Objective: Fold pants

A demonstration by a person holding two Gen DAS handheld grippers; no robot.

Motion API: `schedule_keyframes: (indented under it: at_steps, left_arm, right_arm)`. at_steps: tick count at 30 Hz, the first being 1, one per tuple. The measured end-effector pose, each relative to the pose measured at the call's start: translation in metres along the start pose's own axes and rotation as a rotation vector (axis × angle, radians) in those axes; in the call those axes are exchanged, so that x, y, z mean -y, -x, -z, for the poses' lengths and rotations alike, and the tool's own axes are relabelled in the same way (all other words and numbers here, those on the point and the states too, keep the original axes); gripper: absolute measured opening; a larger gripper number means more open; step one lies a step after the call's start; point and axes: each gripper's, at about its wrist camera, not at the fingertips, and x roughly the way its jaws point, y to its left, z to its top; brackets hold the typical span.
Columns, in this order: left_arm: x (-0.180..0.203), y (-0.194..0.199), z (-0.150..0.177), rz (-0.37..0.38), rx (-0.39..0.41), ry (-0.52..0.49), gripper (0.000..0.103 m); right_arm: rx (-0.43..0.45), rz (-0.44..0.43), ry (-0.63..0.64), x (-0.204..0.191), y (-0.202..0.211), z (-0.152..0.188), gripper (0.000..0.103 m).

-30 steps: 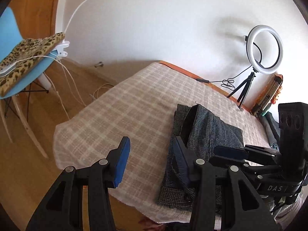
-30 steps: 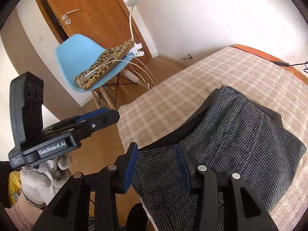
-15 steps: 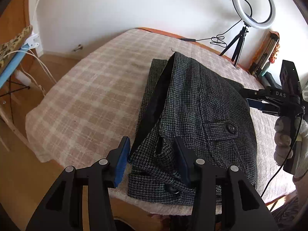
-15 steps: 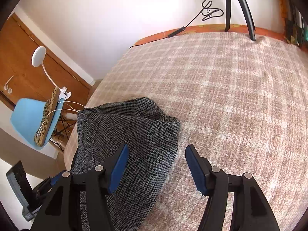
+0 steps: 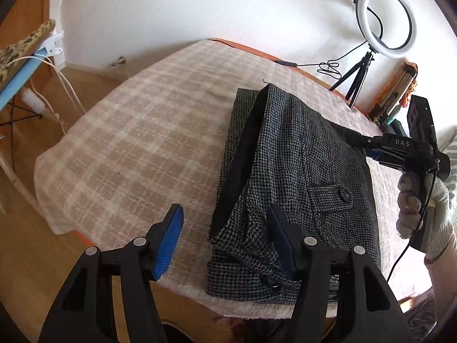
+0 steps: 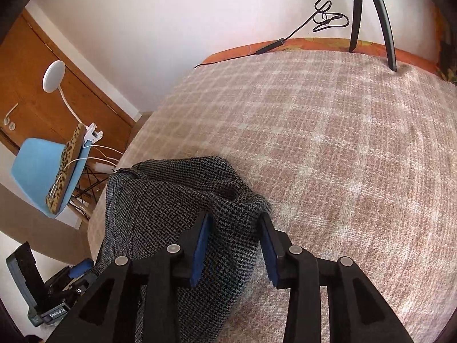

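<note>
The dark grey houndstooth pants (image 5: 297, 177) lie folded in a bundle on the plaid bed cover (image 5: 137, 143), waistband and button pocket toward the near edge. My left gripper (image 5: 225, 240) is open, its jaws wide apart over the bundle's near left corner, holding nothing. My right gripper (image 6: 234, 245) has its jaws on either side of the bundle's far right corner (image 6: 237, 208), with cloth bunched between the blue pads; I cannot tell whether they pinch it. The right gripper also shows in the left wrist view (image 5: 371, 145) at the bundle's right edge.
A ring light on a tripod (image 5: 385, 20) stands at the bed's far right with its cable (image 6: 322, 20). A blue chair (image 6: 37, 171) with a leopard-print cushion and a clip lamp (image 6: 54, 77) stands left of the bed, by a wooden door.
My right gripper's jaws have narrowed around the bundle's far right corner, lifting it slightly. My left gripper has drawn back a little toward the near left corner and stays open.
</note>
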Motion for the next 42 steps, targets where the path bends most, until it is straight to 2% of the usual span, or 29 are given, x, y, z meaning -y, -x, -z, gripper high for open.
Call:
schedule_keyframes:
  at_steps: [1,3,4,5,6,10,13,17,20,25,26,29,31,33,36,38,42]
  left_arm:
    - [-0.002,-0.001,-0.005,0.022,-0.002,0.024,0.060]
    - [-0.003,-0.001,-0.018,0.076,-0.003,0.062,0.061]
    - [-0.001,-0.002,-0.026,0.112,-0.008,0.069,0.067]
    - [0.001,-0.005,-0.035,0.149,-0.018,0.068,0.075]
    - [0.003,-0.010,-0.043,0.170,-0.030,0.060,0.076]
    - [0.007,-0.036,-0.066,0.224,-0.116,0.028,0.077]
    - [0.002,-0.056,-0.071,0.233,-0.168,0.049,0.077]
    - [-0.005,-0.080,-0.070,0.289,-0.238,0.106,0.077]
    - [-0.007,-0.080,-0.069,0.309,-0.208,0.120,0.078]
    - [-0.004,-0.077,-0.067,0.301,-0.157,0.107,0.076]
    - [-0.002,-0.076,-0.066,0.288,-0.149,0.090,0.072]
    - [0.004,-0.079,-0.066,0.272,-0.139,0.070,0.052]
    - [0.005,-0.082,-0.065,0.299,-0.151,0.084,0.040]
    - [0.008,-0.081,-0.064,0.288,-0.134,0.069,0.035]
    - [0.016,-0.073,-0.064,0.252,-0.102,0.028,0.025]
    - [0.017,-0.069,-0.064,0.242,-0.083,0.016,0.019]
    - [0.013,-0.071,-0.065,0.254,-0.084,0.025,0.018]
  right_arm:
    - [0.005,-0.022,-0.014,0.001,0.005,0.004,0.049]
    - [0.004,-0.077,-0.025,0.004,0.018,0.012,0.065]
    - [0.007,-0.101,-0.019,0.005,0.025,0.017,0.067]
    - [0.009,-0.112,-0.007,0.004,0.030,0.022,0.073]
    - [0.009,-0.118,0.005,0.003,0.034,0.027,0.079]
    - [-0.035,-0.154,0.014,0.003,0.030,0.047,0.079]
    - [-0.059,-0.193,-0.015,0.007,0.021,0.057,0.079]
    - [-0.067,-0.218,-0.035,0.008,0.010,0.060,0.079]
    - [-0.076,-0.234,-0.042,0.005,-0.001,0.061,0.080]
    - [-0.058,-0.260,-0.013,-0.011,-0.016,0.058,0.080]
    - [-0.057,-0.263,-0.008,-0.017,-0.023,0.058,0.079]
    - [-0.068,-0.262,-0.004,-0.025,-0.028,0.056,0.063]
    - [-0.067,-0.251,-0.003,-0.031,-0.033,0.054,0.055]
    - [-0.066,-0.220,0.008,-0.039,-0.037,0.053,0.038]
    - [-0.058,-0.169,0.061,-0.053,-0.038,0.052,0.025]
    - [-0.051,-0.126,0.105,-0.070,-0.041,0.051,0.022]
    - [-0.055,-0.101,0.123,-0.085,-0.051,0.049,0.023]
